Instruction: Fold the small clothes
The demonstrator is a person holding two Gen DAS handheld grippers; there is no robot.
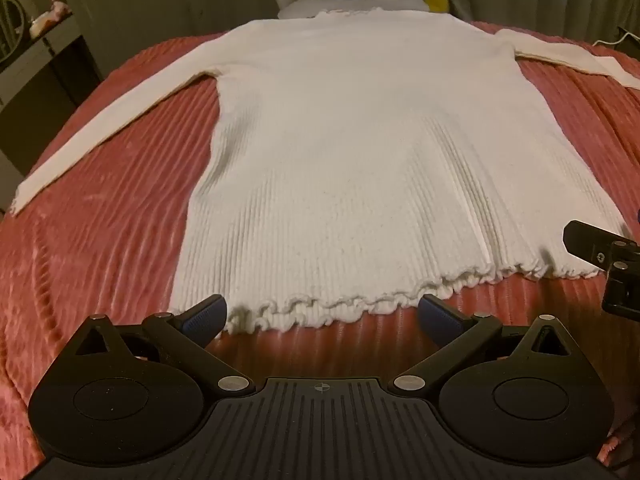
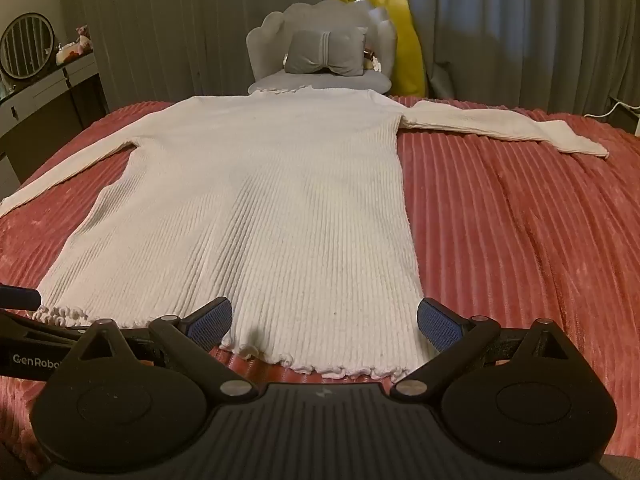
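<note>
Jaws spread wide fill the bottom of both views. At the bottom centre of the left wrist view, the left gripper (image 1: 322,316) hovers with its blue-padded fingers (image 1: 204,320) apart and nothing pinched; the frilled hem (image 1: 304,310) of the white ribbed sweater (image 1: 360,140) lies in the gap between them, and I cannot tell whether the pads touch the cloth. At the bottom centre of the right wrist view, the right gripper (image 2: 325,324) is spread just as wide, its fingers (image 2: 438,324) standing to either side of the hem's right-hand part, gripping nothing. Each gripper shows at the edge of the other's view: the right one at the middle right edge of the left view, the left one at the lower left edge of the right view.

The sweater lies flat and unfolded across the middle of both frames, on a pink ribbed bedspread (image 1: 120,208). Its hem is nearest the cameras and its frilled collar (image 2: 284,90) farthest. One sleeve (image 1: 100,124) runs out toward the left edge, the other sleeve (image 2: 508,130) toward the upper right.

Beyond the collar, at top centre, stands a grey upholstered chair (image 2: 272,28) with a grey bow-shaped cushion (image 2: 326,58) on it. A dresser (image 2: 44,92) with a round mirror (image 2: 26,46) sits at the upper left. Grey curtains (image 2: 520,20) hang behind, with a yellow curtain (image 2: 404,32) at top centre-right.
</note>
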